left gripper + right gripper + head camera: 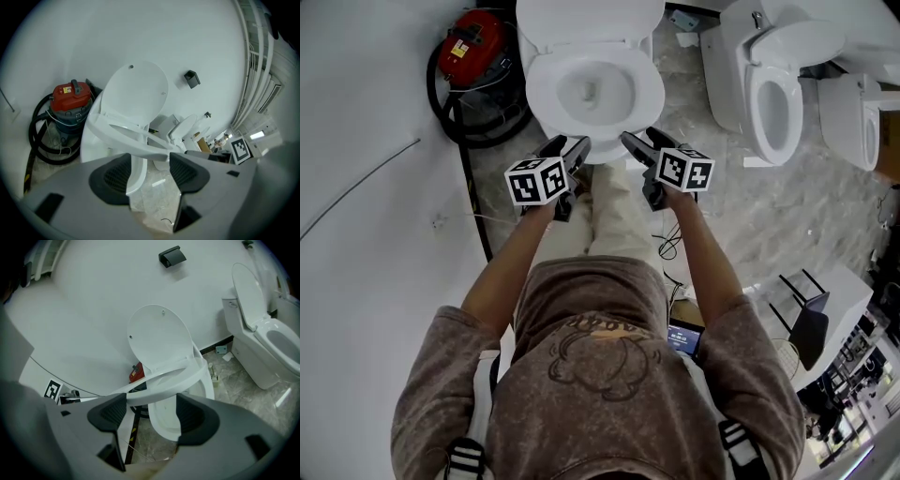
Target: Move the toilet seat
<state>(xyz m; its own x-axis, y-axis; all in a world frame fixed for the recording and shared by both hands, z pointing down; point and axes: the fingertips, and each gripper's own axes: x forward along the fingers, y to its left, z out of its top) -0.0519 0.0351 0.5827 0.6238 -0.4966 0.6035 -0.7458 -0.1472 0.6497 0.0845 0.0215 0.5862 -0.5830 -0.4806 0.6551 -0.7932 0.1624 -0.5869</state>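
Head view: the toilet seat (538, 94) is held tilted above the bowl (592, 89), its front rim clamped in the fingers of the left gripper (577, 145) and right gripper (630, 141), both pointed downward, forearms outstretched.

White toilet seat (652, 94); oval ring; front edge lifted, tilted
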